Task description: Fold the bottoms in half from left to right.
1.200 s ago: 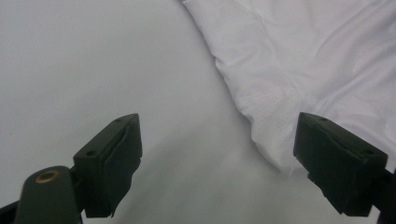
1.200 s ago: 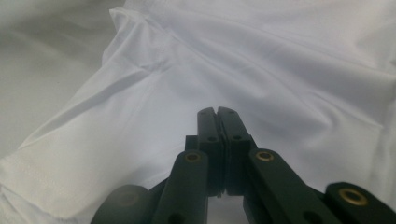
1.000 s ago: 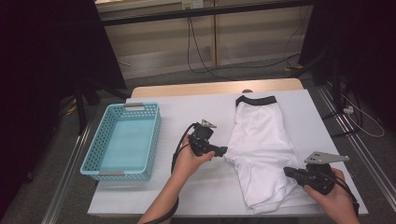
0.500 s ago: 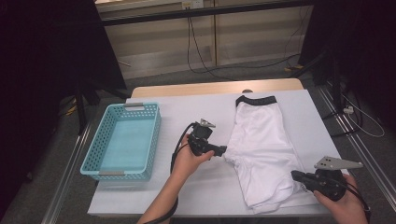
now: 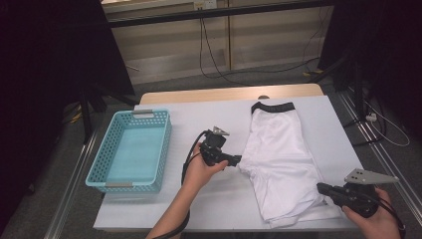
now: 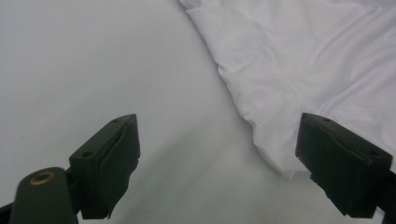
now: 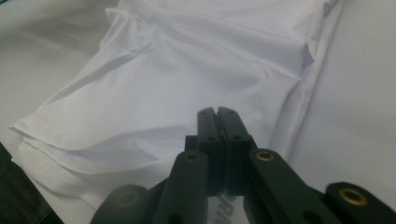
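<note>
Nearest the person, the right gripper (image 5: 322, 188) is hovering at the lower right edge of the white shorts (image 5: 281, 164), its jaws lying pressed together with no cloth between them (the right gripper view is showing the folded hem just ahead of the closed tips). Next, the left gripper (image 5: 238, 160) is resting in the person's left hand (image 5: 199, 169) near mid-table, its jaws standing wide apart and gripping nothing, with one of them lying over the left edge of the shorts. The shorts are lying flat on the white table (image 5: 199, 204), right of centre, the black waistband (image 5: 271, 106) pointing to the far side. Left of the hand, a turquoise basket (image 5: 94, 172) is sitting on the table.
</note>
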The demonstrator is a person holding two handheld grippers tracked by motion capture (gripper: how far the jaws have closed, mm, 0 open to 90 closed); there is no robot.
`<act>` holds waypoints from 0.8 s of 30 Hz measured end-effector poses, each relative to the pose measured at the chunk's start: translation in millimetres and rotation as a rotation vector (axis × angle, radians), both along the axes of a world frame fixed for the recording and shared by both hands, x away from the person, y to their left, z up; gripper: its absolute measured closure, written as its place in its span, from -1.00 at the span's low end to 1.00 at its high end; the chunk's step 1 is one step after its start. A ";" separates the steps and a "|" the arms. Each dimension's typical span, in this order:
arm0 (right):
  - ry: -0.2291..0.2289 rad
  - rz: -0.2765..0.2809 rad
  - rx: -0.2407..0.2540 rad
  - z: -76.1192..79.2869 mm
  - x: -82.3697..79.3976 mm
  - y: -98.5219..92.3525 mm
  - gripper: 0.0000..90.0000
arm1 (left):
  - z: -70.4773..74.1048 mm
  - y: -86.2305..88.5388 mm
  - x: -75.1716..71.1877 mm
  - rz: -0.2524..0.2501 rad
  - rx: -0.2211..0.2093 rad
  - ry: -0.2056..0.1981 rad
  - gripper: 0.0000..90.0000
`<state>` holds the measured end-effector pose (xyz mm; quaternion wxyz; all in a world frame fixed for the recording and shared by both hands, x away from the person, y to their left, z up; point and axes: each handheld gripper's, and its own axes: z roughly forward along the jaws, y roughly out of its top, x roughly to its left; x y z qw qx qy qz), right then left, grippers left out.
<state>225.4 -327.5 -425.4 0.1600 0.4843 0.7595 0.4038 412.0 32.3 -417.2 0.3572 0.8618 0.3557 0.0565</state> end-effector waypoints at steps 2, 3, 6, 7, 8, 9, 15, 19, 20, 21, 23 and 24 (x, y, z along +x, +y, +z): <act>0.002 0.002 -0.001 1.1 -0.9 0.1 0.99 | -0.7 -0.2 -0.2 0.004 -0.001 0.001 -0.68; 0.003 0.006 0.000 1.9 -1.2 0.1 0.99 | -0.8 0.0 0.1 0.004 0.000 0.002 -0.68; -0.004 0.013 -0.003 4.2 -2.5 0.2 0.99 | -0.8 0.2 0.5 0.005 0.001 0.002 -0.68; -0.007 0.014 -0.004 4.6 -2.7 0.0 0.99 | -0.8 0.2 0.5 0.005 0.001 0.002 -0.68; -0.009 0.016 -0.005 4.7 -3.0 -0.4 0.99 | -0.9 0.3 0.9 0.007 0.000 0.004 -0.68; -0.008 0.016 -0.005 4.7 -3.3 -0.7 0.99 | -0.9 0.7 1.2 0.010 -0.003 0.004 -0.68; -0.015 0.025 -0.009 6.4 -4.1 -1.3 0.99 | 0.5 2.5 1.8 0.016 -0.005 0.001 -0.70; -0.016 0.025 -0.018 6.5 -4.7 -1.8 0.99 | 0.0 2.4 2.4 0.015 -0.006 0.004 -0.69; -0.018 0.024 -0.018 6.6 -4.5 -2.3 0.99 | 0.0 2.5 2.4 0.017 -0.005 0.004 -0.69; -0.017 0.023 -0.019 7.0 -4.7 -2.6 0.99 | 0.0 2.7 2.4 0.017 -0.006 0.002 -0.69; -0.023 0.023 -0.017 7.8 -6.3 -3.6 0.99 | 0.6 3.4 2.7 0.016 -0.003 0.002 -0.69; -0.023 0.022 -0.016 8.2 -8.1 -4.5 0.99 | 0.8 3.7 2.9 0.015 -0.004 0.001 -0.69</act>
